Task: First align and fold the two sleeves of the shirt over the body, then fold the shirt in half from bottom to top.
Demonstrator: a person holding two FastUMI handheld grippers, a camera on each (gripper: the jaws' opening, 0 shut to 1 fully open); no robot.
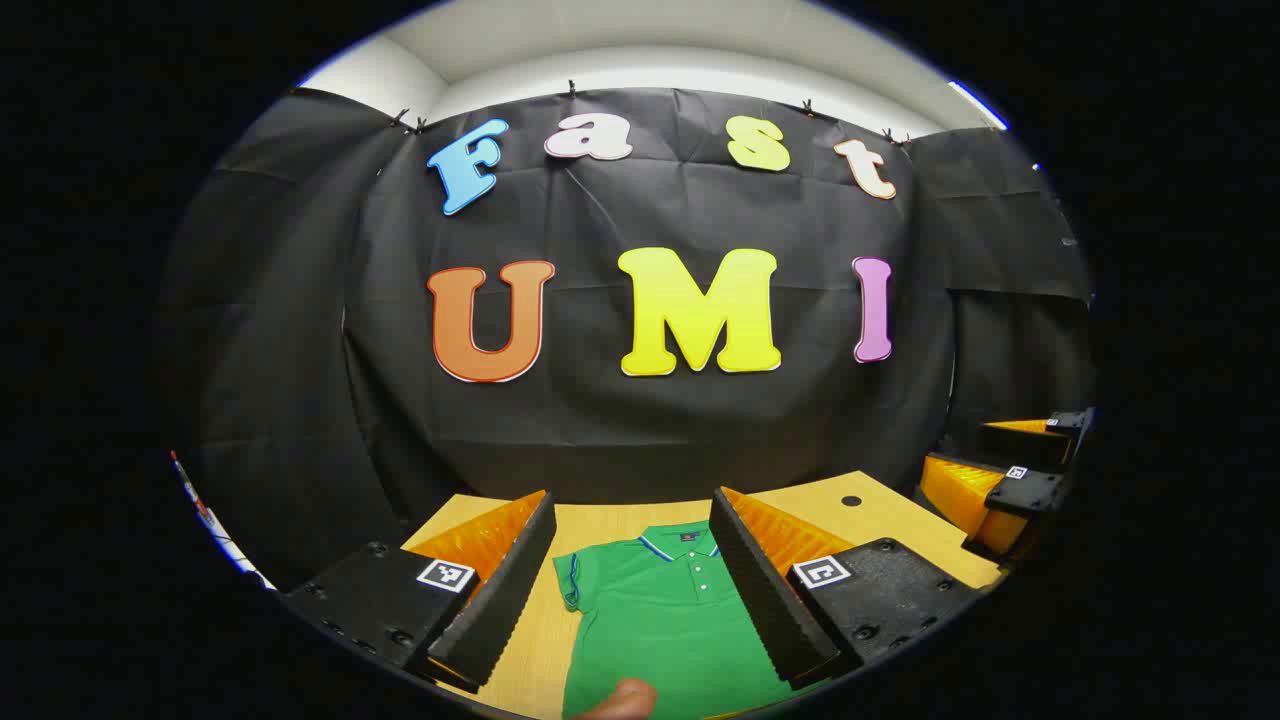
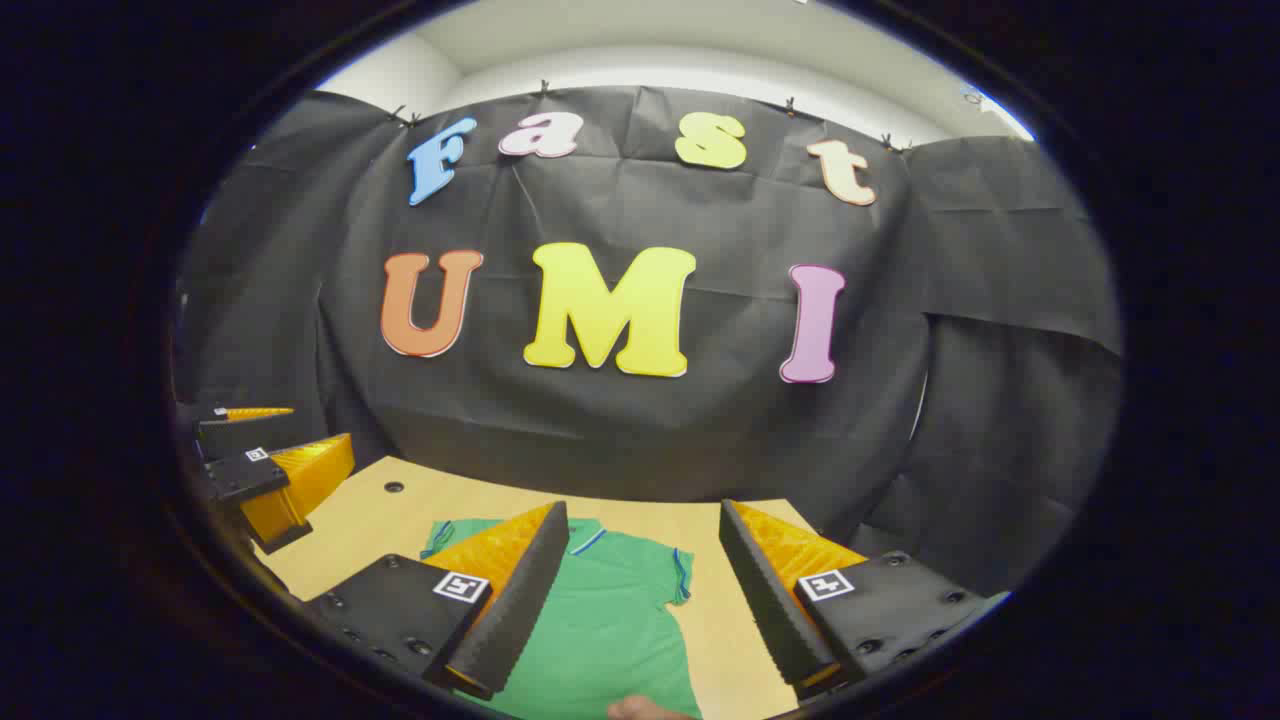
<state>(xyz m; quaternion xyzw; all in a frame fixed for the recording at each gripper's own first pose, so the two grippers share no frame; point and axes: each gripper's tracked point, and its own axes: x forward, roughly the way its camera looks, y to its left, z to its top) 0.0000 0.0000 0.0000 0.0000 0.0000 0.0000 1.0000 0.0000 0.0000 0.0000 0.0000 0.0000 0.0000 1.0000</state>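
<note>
Shirt [image 1: 660, 620]: green polo, spread flat on the counter, collar toward the far wall, buttons down the front; blue trim on collar and sleeve edges.
Left sleeve [image 1: 572, 582]: short, lying out flat beside the body, not folded over.
Right sleeve [image 2: 680, 575]: short, lying out flat on the right side, not folded over.
Counter [image 1: 880, 510]: light wood, small dark hole near the far edge.
Left gripper [image 1: 635, 575]: held above the near part of the shirt, fingers wide apart, gripping nothing.
Right gripper [image 2: 640, 585]: held above the shirt, fingers wide apart, gripping nothing; seen also at the right edge of the left gripper view.
Fingertip [image 1: 625, 700]: at the near edge, over the shirt.
</note>
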